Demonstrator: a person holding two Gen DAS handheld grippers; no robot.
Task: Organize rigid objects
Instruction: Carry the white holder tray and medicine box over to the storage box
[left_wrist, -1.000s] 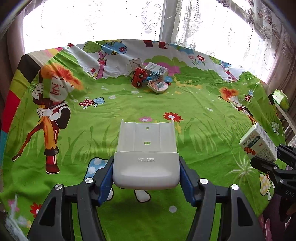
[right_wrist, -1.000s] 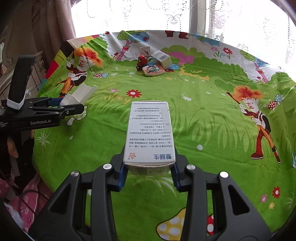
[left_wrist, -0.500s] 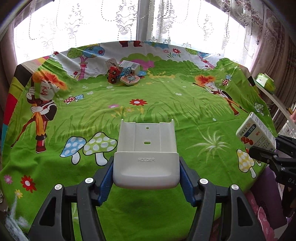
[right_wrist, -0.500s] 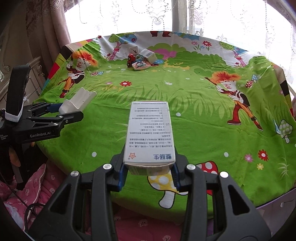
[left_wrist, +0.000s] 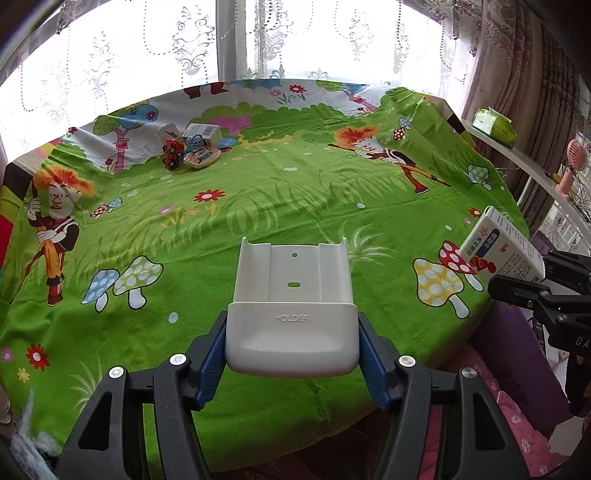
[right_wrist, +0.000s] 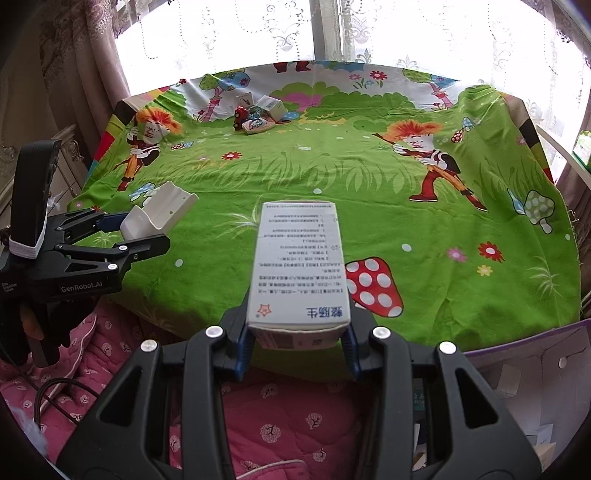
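"HOLDER" is embossed on the white holder (left_wrist: 291, 325), pinched by the left hand-held gripper (left_wrist: 291, 354) above the worktop's (left_wrist: 295, 192) near edge, long axis pointing away. A Chinese-printed box (right_wrist: 298, 266) is clamped lengthwise by the right hand-held gripper (right_wrist: 297, 343); "GenRobot.AI" is read.

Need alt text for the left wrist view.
Left tongs clamp a white plastic holder above a green cartoon tablecloth. Right tongs at the right edge grip a white box; small toys cluster far left.
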